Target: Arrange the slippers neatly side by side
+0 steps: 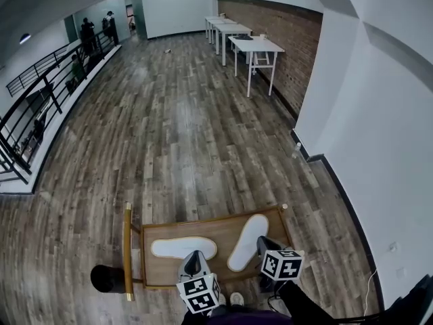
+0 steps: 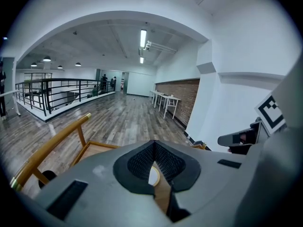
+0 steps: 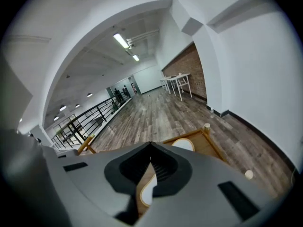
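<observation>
Both tools were shut on nothing: the left tool [image 1: 195, 256] and the right tool [image 1: 261, 241] hung at the bottom of the frame over the wooden surface [image 1: 210, 219]. The job looked barely begun to me. The left slipper [image 1: 183, 248] lay crosswise and the right slipper [image 1: 248, 242] slanted, apart and unaligned. Its near end hid behind the right tool, and I couldn't identify the dark round thing [image 1: 107, 278] at lower left.

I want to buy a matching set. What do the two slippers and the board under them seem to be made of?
Left slipper and right slipper: matte white, flat and thin, likely fabric or foam; the pictures leave it open. Board: light brown with a raised rim, probably wood with a smooth finish. Its side rail: golden and shiny, perhaps metal.
</observation>
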Tool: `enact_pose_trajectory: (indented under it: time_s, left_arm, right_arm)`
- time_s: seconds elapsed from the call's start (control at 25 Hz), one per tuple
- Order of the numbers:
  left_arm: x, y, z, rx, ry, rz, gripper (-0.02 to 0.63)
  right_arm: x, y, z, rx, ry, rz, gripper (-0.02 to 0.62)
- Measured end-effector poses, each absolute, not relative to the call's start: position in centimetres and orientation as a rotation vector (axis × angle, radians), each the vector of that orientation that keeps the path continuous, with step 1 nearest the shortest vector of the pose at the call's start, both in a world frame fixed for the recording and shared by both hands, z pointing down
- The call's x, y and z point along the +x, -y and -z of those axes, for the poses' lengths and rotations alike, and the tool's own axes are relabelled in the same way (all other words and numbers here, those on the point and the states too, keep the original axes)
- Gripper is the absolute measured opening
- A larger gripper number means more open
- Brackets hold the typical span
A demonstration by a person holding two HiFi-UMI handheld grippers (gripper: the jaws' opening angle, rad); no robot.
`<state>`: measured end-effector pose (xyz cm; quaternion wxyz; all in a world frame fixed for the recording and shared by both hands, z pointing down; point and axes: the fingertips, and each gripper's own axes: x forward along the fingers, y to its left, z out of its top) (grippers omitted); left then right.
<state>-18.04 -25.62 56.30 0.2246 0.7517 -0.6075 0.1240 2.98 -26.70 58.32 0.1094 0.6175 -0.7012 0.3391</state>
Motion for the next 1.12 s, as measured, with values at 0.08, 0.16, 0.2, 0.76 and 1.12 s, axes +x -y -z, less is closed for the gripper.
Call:
enact_pose_trajectory:
  time_s: [0.08,0.16,0.2,0.76,1.12]
  left_arm:
    - [-18.3,25.6,-56.3,2.067,1.678,-0.343,0.0]
    - [-18.5,25.5,-56.4,2.064,1.68,-0.349,0.0]
    - [-18.6,25.5,-56.6,2.06,1.68,-0.353,0.0]
    - [-21.5,24.8,-58.3,2.009,1.696,-0.461,0.0]
    - [-22.9,24.1,-59.7,1.959,1.71,-0.506,0.0]
  right_arm:
    - [4.2,27.3,-59.5,1.807,2.038,-1.145,-0.002]
    - [5.2,28.0,-60.7,1.783,2.0,-1.24,-0.002]
    - [5.6,28.4,-61.5,1.769,1.974,-1.272,-0.002]
    - [7.6,32.0,-70.9,1.541,1.586,-1.64,0.115]
    - [7.3,32.0,-74.0,1.47,1.443,-1.712,0.115]
